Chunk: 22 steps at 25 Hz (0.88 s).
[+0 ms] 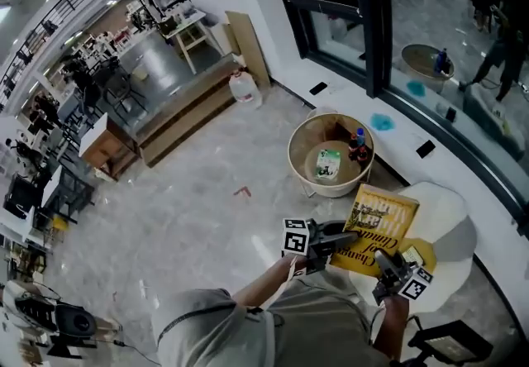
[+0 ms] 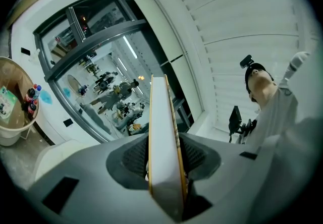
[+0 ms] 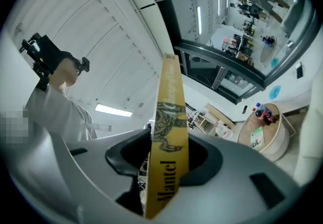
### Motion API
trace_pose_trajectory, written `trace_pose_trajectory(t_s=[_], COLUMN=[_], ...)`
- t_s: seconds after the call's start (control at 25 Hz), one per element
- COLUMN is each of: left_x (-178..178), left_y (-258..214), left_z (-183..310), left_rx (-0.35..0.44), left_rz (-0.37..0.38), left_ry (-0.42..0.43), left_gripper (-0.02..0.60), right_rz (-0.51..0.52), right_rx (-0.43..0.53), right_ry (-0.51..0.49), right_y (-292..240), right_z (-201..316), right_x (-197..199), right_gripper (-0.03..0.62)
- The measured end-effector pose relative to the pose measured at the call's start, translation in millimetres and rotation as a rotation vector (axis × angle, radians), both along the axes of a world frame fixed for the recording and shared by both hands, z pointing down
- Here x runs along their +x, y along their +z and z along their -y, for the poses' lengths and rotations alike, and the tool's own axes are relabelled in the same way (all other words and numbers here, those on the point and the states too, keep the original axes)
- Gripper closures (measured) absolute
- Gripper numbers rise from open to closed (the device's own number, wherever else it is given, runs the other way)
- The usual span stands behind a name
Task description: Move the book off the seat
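Head view: a person grips a yellow book (image 1: 382, 227) from both sides, the left tool (image 1: 345, 239) clamped on its left edge and the right tool (image 1: 384, 259) on its near right corner. The book is tilted in front of the person's chest, over the near edge of the white seat (image 1: 450, 221); whether it touches the seat cannot be told. Just beyond it on the floor stands a round tub (image 1: 296, 160) holding bottles (image 1: 359, 145) and a green packet (image 1: 328, 164).

Left gripper view: the left tool (image 2: 164, 161) is closed on the book's page edge (image 2: 162, 132), its ribbed pads pressing both covers, with the book rising upright against a glass wall (image 2: 91, 61).

Right gripper view: the right tool (image 3: 166, 160) pinches the book (image 3: 169, 117) at its yellow spine, which bears dark lettering, both pads tight on the covers. The tub (image 3: 275, 145) shows at lower right.
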<state>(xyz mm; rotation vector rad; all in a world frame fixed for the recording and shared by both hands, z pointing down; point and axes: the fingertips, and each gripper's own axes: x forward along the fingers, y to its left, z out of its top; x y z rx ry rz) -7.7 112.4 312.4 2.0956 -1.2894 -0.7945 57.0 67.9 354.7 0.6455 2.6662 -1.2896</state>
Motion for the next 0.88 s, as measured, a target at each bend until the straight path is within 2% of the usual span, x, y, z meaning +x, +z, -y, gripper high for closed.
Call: trace_pose_trajectory(t_s=[0.08, 0.28, 0.44, 0.6, 0.72, 0.88], left_x=[-20.8, -92.3, -147.0, -203.5, -251.5, -341.8], left_y=[1.5, 8.1, 6.3, 10.9, 18.6, 33.4], left_z=[-6.0, -19.3, -11.0, -12.9, -26.3, -52.5], left_rx=[0.009, 0.040, 0.085, 0.127, 0.154, 0.149], left_rz=[-0.007, -0.037, -0.062, -0.091, -0.157, -0.235], left_ry=[-0.001, -0.041, -0.003, -0.021, -0.045, -0.082], left_gripper=[0.422, 0.422, 0.422, 0.422, 0.423, 0.423], right_rz=[-0.005, -0.025, -0.079, -0.139, -0.163, -0.229], right_rx=[-0.002, -0.030, -0.005, 0.016, 0.031, 0.014], right_ry=[-0.002, -0.083, -0.059, -0.036, -0.041, -0.046], right_y=[4.2, 2.3, -3.6, -1.5, -2.5, 8.5], right_z=[-3.6, -20.6, -11.7, 1.4, -5.1, -26.6], right_x=[-21.0, -93.9, -142.7, -190.8, -238.2, -328.0], right_gripper=[0.422, 0.422, 0.422, 0.422, 0.422, 0.428])
